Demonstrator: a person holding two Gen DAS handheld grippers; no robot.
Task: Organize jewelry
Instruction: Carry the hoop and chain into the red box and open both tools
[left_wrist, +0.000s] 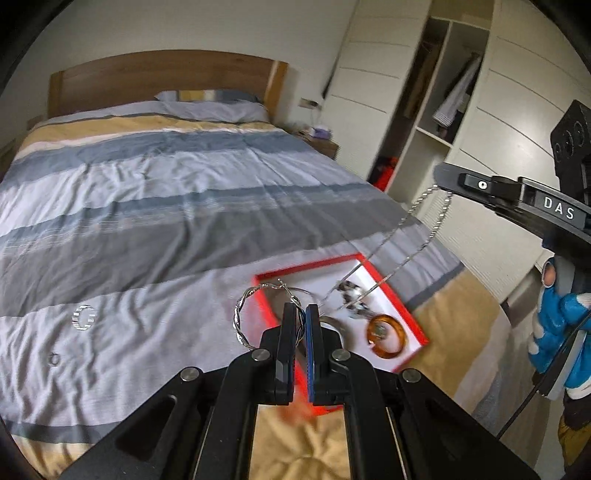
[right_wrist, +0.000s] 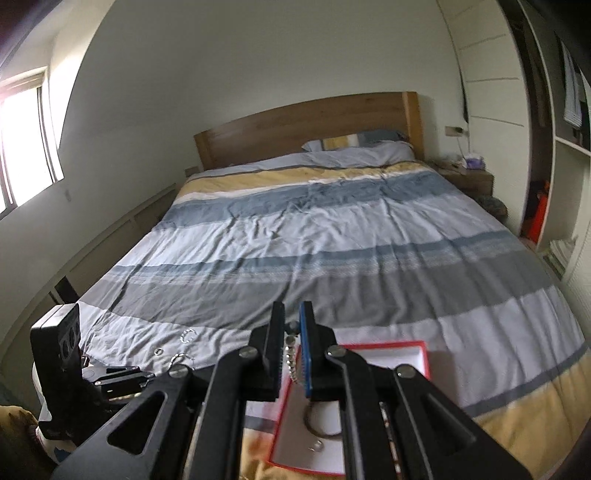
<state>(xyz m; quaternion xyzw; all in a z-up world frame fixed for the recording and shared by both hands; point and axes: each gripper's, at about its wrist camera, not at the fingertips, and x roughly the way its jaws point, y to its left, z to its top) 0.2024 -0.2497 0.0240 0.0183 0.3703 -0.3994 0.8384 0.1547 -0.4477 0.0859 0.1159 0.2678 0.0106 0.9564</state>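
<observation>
Left gripper (left_wrist: 302, 314) clamped on a twisted silver hoop earring (left_wrist: 243, 317); the hoop sticks out to the left of the fingertips, lower centre of the left wrist view. Gripper angled down over the bed. Just beyond the tips, the red-rimmed tray (left_wrist: 413, 317) lies skewed on the duvet (left_wrist: 147, 206), one corner toward lower right. In it: an amber ring (left_wrist: 386, 338) and a blurred beaded piece (left_wrist: 351, 295).

Right gripper (left_wrist: 441, 177) enters from the right edge of that frame, above the tray, closed on a silver twisted chain (left_wrist: 417, 203); the chain hangs in a long loop down into the tray. Blue-and-white gloved hand (left_wrist: 554, 325) on its handle at far right.

Right wrist view: the gripper's tips sit lower centre, with beaded chain links pinched between them and the tray under the linkage.

Loose on the duvet left of the tray: striped silver cuff (left_wrist: 84, 316), small ring (left_wrist: 54, 358).

Room: the duvet beyond the tray is wide and bare up to pillow (left_wrist: 210, 96) and headboard (left_wrist: 166, 77). Bed edge close on the right, wardrobe (left_wrist: 436, 92) beyond it.
</observation>
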